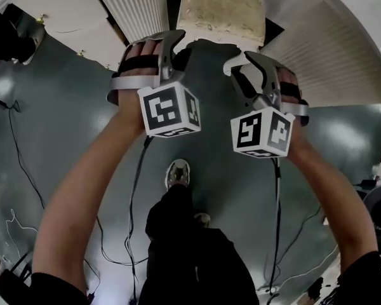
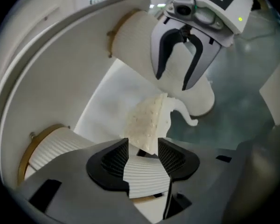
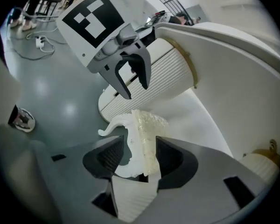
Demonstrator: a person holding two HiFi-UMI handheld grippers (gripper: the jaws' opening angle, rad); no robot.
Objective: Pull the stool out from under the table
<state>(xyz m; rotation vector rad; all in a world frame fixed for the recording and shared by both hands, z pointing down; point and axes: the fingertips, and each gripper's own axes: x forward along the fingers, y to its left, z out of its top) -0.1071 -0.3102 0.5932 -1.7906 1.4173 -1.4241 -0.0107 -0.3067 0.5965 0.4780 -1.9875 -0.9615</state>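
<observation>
The stool's cream, speckled seat (image 1: 222, 5) pokes out between the white table's ribbed legs (image 1: 133, 5). My left gripper (image 1: 173, 40) is at the seat's left corner and my right gripper (image 1: 240, 65) at its right corner. In the left gripper view the seat edge (image 2: 147, 118) fills the gap of the left gripper (image 2: 142, 155), touching both pads. The right gripper (image 3: 135, 155) holds the seat edge (image 3: 147, 129) the same way. Each gripper view also shows the other gripper, the right gripper (image 2: 177, 64) and the left gripper (image 3: 130, 76), close alongside.
The round white tabletop (image 2: 46, 69) arches over the stool, with a ribbed leg (image 3: 168, 73) on each side. Black cables (image 1: 130, 196) trail over the grey floor (image 1: 70, 126). The person's shoe (image 1: 178, 173) stands just behind the grippers.
</observation>
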